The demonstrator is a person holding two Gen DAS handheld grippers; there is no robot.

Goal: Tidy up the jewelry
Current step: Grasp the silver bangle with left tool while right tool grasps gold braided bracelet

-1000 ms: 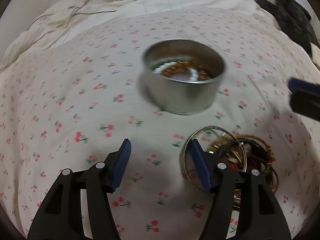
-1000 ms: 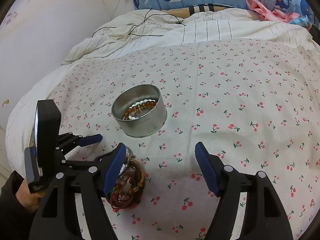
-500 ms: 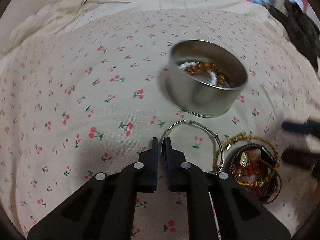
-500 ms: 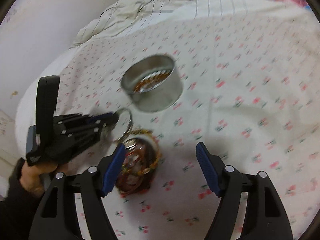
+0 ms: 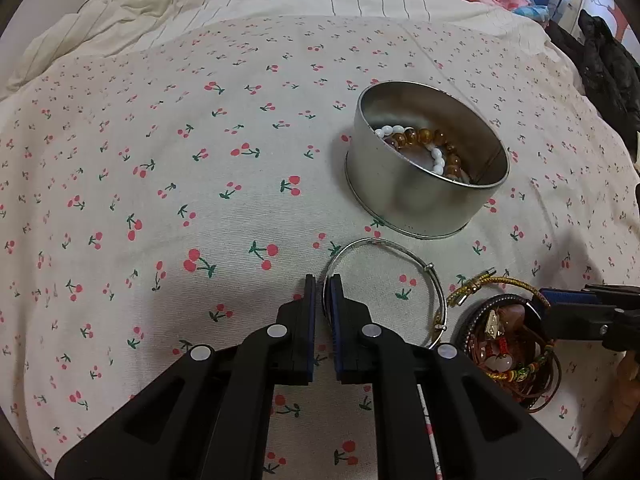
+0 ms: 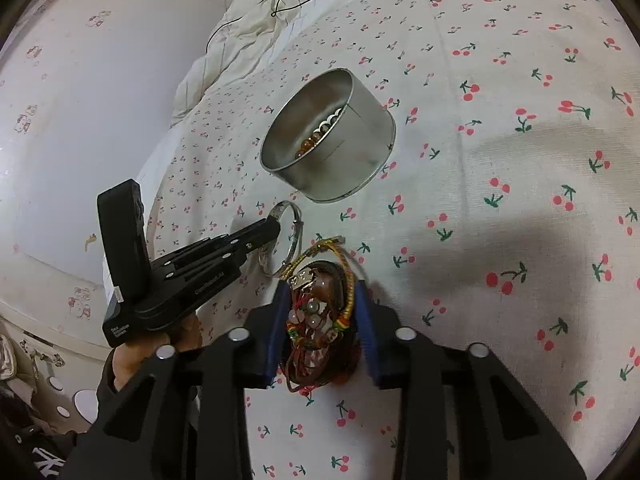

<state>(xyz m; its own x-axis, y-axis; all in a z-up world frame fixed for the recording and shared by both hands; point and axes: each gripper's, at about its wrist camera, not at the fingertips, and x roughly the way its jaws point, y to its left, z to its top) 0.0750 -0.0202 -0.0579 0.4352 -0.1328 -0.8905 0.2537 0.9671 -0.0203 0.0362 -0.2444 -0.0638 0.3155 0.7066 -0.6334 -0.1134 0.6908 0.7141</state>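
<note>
A round metal tin holding beaded bracelets stands on the cherry-print sheet; it also shows in the right wrist view. My left gripper is shut on a thin silver bangle, seen too in the right wrist view. A pile of mixed bracelets lies right of the bangle. My right gripper is closed around this pile, the pads pressing its sides.
A rumpled striped duvet with a black cable lies beyond the tin. Dark clothing sits at the far right. The bed edge and a white wall are to the left in the right wrist view.
My left gripper shut on the silver bangle's rim. My right gripper came down over the bracelet pile and closed on it.
</note>
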